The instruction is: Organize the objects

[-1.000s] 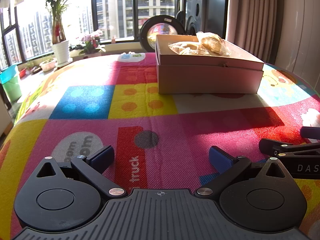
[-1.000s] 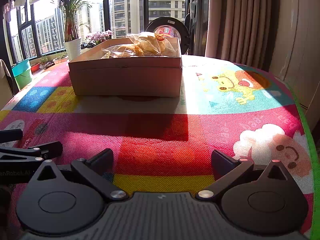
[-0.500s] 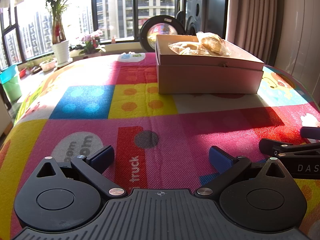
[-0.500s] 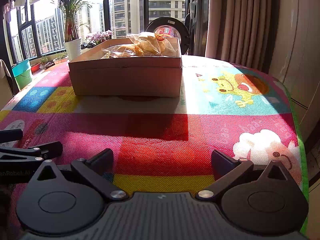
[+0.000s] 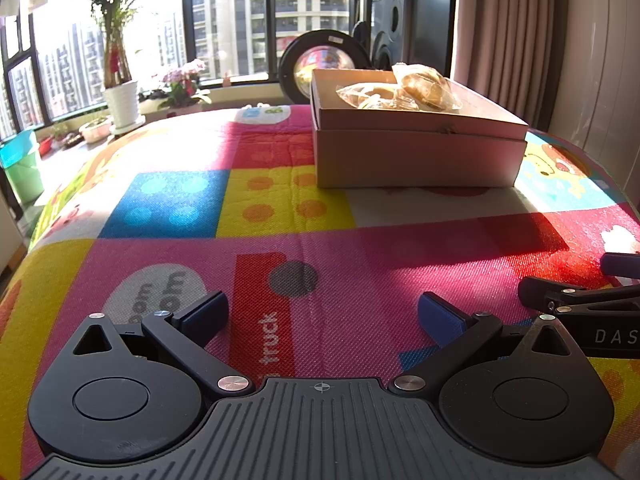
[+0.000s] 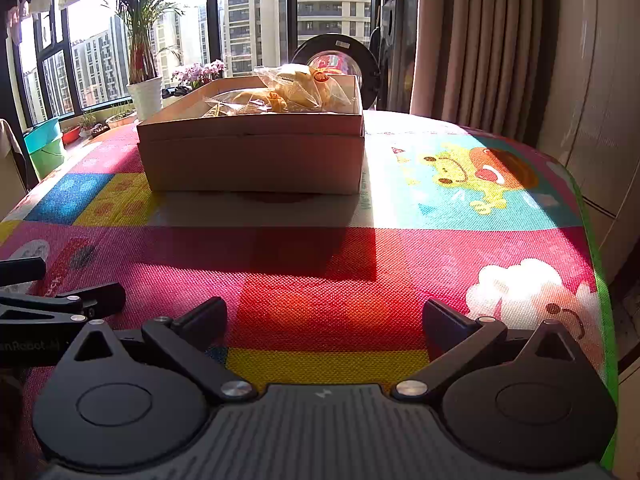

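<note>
Both the left gripper (image 5: 323, 312) and right gripper (image 6: 325, 316) hover wide-fingered and empty over the patterned worktop (image 5: 360, 272), cardboard box (image 5: 416, 148) of wrapped pastries (image 5: 404, 88) upper right.

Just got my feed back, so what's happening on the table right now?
Nothing is being handled. The left claw and right claw both hang open and empty over the colourful cartoon-print table cover. Ahead sits the open tan cardboard box holding clear plastic bags of pastries; neither claw touches it.
</note>
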The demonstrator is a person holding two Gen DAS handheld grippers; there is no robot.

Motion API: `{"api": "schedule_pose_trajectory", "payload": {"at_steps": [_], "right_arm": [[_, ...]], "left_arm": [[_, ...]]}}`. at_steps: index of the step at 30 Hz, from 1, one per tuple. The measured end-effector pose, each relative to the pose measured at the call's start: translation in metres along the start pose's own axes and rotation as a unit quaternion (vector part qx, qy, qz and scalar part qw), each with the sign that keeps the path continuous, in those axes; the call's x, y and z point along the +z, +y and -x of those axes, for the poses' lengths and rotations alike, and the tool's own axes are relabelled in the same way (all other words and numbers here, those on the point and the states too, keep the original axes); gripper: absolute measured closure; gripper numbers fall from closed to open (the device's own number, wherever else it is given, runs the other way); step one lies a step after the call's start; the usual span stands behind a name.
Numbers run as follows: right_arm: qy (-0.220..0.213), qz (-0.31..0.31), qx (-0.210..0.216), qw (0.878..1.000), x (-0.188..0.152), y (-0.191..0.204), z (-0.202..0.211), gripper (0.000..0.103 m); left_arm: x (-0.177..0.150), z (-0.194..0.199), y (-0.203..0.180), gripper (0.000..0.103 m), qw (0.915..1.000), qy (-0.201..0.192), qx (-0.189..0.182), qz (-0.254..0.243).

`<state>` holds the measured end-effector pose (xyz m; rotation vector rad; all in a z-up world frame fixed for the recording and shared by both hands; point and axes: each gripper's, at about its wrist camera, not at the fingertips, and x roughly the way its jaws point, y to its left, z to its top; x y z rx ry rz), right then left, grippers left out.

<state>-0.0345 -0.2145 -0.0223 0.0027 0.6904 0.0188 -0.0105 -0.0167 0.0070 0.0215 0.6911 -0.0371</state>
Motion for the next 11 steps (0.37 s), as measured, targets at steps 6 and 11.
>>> {"api": "schedule_pose_trajectory", "payload": {"at_steps": [6,11], "right_arm": [[0.0,0.0,0.0,1.0,0.0002,0.0002,0.0001,0.0],[0.0,0.0,0.0,1.0,-0.0001,0.0,0.0,0.0]], "left_arm": [[0.0,-0.0001,-0.0001,0.0,1.0,0.0,0.0,0.0],[-0.0001,-0.0004,0.0004,0.0,1.0,0.0,-0.001,0.001]]}}
